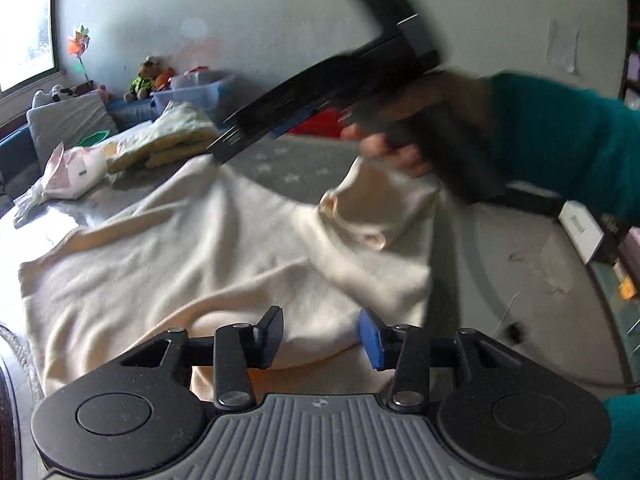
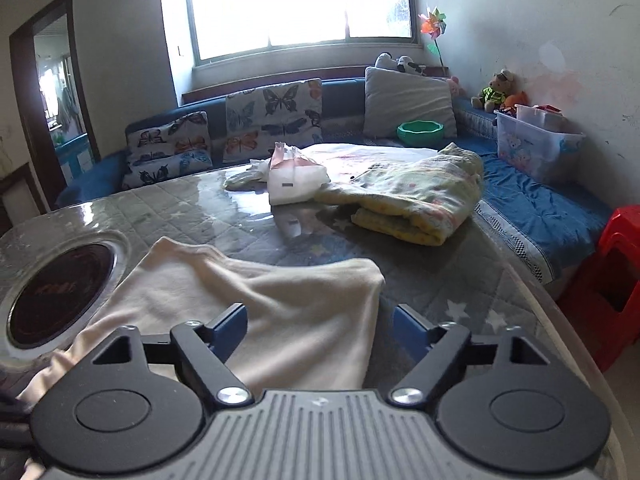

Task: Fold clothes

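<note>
A cream garment (image 1: 192,256) lies spread and rumpled on the grey star-patterned table (image 1: 304,164). My left gripper (image 1: 320,338) hovers over the garment's near edge, its pads apart with nothing pressed between them. In the left wrist view my right gripper (image 1: 224,148) is a blurred black shape held by a hand (image 1: 400,152) in a teal sleeve (image 1: 560,140), its tip at the garment's far side. In the right wrist view the right gripper (image 2: 322,328) stands wide open, and the garment's (image 2: 256,300) edge lies loose between the fingers without touching the pads.
A folded yellow patterned blanket (image 2: 408,204) and a white packet (image 2: 292,184) lie further along the table. A round dark hob (image 2: 60,292) is set into the tabletop at left. Beyond are a blue sofa with cushions (image 2: 272,116), a green bowl (image 2: 420,130), a plastic box (image 2: 536,140) and a red stool (image 2: 612,276).
</note>
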### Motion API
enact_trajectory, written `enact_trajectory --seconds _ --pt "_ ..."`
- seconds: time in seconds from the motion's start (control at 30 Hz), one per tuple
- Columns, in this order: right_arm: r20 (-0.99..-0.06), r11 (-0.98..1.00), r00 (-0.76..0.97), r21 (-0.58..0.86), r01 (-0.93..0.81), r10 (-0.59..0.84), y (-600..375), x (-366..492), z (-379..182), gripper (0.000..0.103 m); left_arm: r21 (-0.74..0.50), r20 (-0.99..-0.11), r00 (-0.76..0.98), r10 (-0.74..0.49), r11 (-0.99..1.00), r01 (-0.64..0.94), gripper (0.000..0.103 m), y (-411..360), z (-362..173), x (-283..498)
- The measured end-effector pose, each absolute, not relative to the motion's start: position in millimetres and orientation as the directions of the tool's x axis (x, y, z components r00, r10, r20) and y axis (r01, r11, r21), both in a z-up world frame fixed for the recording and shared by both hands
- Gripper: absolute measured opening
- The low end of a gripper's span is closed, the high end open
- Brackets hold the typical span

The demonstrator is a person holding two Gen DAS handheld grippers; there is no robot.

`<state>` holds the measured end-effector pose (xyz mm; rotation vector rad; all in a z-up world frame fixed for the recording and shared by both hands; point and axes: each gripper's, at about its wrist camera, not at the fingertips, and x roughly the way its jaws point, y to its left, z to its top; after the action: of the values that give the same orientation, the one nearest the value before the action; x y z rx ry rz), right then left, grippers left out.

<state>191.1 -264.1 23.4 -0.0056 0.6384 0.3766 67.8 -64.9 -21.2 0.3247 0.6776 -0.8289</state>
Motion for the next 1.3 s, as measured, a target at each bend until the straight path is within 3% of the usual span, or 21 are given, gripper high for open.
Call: enact_trajectory --seconds 0.07,0.17,0.4,0.53,0.63,0.73,0.9,0.97,1.13,1.3 --pt "-0.575 0.935 0.748 0.095 -0.343 0.333 -271.5 171.6 24.8 0.091 -0.001 -0.662 0.486 -0.571 0.649 0.761 0.042 -64.0 -23.0 69.1" --pt "-0.574 0.941 0.757 0.079 -0.329 0.313 -279.6 150.3 23.3 0.096 -0.024 -0.651 0.491 -0.579 0.662 0.749 0.012 -61.1 -23.7 71.3" --pt "-0.595 0.951 0.754 0.061 -0.304 0.28 -287.1 112.4 7.6 0.103 -0.167 -0.542 0.642 -0.543 0.818 0.551 0.003 0.4 6.5 83.1" --pt "-0.58 0.948 0.763 0.054 -0.313 0.285 -284.4 106.6 9.2 0.103 -0.256 -0.457 0.761 -0.46 0.888 0.383 0.003 58.8 30.5 84.6" --pt "-0.568 0.947 0.769 0.06 -0.316 0.293 -283.3 104.7 11.0 0.103 -0.274 -0.458 0.741 -0.492 0.87 0.409 0.004 69.5 36.6 78.7" --pt "-0.568 0.951 0.77 0.077 -0.301 0.289 -283.2 104.7 9.3 0.103 -0.225 -0.49 0.674 -0.553 0.827 0.516 0.006 44.8 30.8 67.4" --pt "-0.57 0.951 0.768 0.088 -0.297 0.292 -281.1 99.6 7.5 0.103 -0.115 -0.547 0.575 -0.609 0.735 0.669 0.021 -10.0 12.9 54.4" --pt "-0.572 0.952 0.768 0.084 -0.295 0.288 -280.7 98.1 7.3 0.103 -0.103 -0.567 0.538 -0.624 0.701 0.705 0.023 -25.3 5.6 54.9" --pt "-0.578 0.956 0.766 0.102 -0.275 0.282 -285.1 97.8 4.7 0.103 -0.088 -0.626 0.472 -0.62 0.658 0.748 0.042 -52.0 -12.0 59.8" --pt "-0.581 0.957 0.763 0.121 -0.263 0.283 -288.0 95.8 0.4 0.103 -0.085 -0.668 0.459 -0.585 0.673 0.734 0.041 -64.9 -27.8 70.5"
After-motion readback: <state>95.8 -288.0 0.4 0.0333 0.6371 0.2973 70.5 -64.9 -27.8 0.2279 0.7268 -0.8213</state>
